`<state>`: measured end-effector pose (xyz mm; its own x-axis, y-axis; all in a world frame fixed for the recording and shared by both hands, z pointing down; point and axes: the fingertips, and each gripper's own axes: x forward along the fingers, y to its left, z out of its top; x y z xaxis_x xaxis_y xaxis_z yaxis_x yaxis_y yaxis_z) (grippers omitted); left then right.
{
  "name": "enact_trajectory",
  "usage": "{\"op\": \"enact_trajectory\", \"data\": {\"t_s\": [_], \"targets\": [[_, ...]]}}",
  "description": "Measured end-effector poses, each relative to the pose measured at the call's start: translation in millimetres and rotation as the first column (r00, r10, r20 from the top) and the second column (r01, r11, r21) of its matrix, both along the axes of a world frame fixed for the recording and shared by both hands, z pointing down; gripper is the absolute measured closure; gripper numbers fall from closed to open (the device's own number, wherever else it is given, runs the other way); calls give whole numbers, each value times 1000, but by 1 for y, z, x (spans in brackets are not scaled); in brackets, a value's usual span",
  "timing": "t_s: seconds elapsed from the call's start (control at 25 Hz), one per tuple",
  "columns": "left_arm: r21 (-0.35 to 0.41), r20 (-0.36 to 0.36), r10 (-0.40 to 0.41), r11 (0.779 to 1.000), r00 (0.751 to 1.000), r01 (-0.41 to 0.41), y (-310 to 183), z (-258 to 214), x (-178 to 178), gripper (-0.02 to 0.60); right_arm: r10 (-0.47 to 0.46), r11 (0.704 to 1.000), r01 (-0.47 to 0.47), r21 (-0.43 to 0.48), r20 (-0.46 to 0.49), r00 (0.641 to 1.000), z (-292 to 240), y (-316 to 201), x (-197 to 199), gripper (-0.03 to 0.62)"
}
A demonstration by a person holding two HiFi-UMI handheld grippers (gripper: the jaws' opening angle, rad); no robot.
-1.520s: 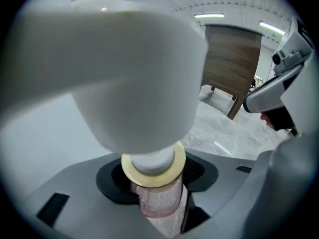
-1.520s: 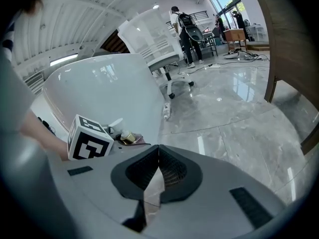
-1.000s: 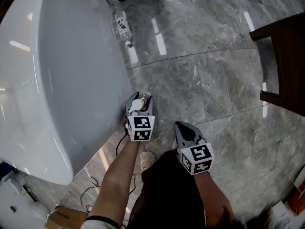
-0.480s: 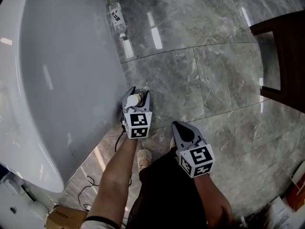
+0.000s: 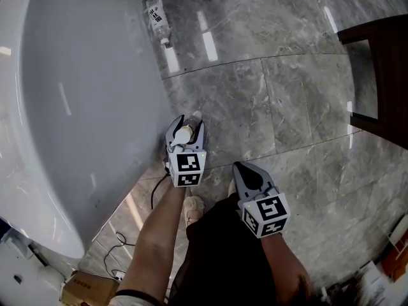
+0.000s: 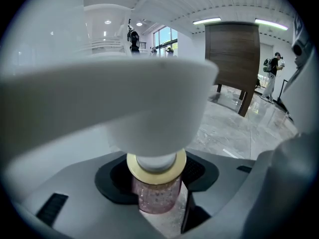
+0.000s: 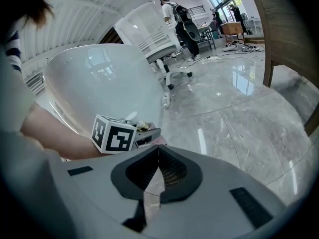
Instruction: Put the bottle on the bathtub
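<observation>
white bathtub (image 5: 76,107) fills the left; its curved outer wall runs down close beside the left gripper (image 5: 186,129). a clear plastic bottle (image 5: 157,16) lies on the floor against the tub's far edge. left gripper: jaws set wide, clamped on the bottle (image 5: 182,136), which has a white pump top, a gold collar and a pink glittery body. the bottle is held over the floor, just off the tub wall, not on the tub. right gripper (image 5: 244,171): jaws pressed together, nothing in them, near the left one. the grey marble floor (image 5: 274,107) lies open from the tub across to the dark wooden cabinet (image 5: 382,69) at the right edge.
</observation>
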<state>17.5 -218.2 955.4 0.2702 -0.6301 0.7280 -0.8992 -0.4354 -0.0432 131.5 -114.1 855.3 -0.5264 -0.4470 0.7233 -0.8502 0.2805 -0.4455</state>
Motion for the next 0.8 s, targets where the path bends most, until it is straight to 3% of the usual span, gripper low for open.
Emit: {"op": "enact_trajectory", "data": {"t_s": [0.48, 0.8], "targets": [[-123, 17, -53, 991, 998, 55, 31, 9, -10, 304, -6, 1000, 6, -15, -10, 1000, -8, 11, 0, 568], [-194, 25, -37, 980, 999, 41, 50, -21, -12, 304, 4, 1000, -4, -21, -3, 1000, -39, 11, -4, 568]]}}
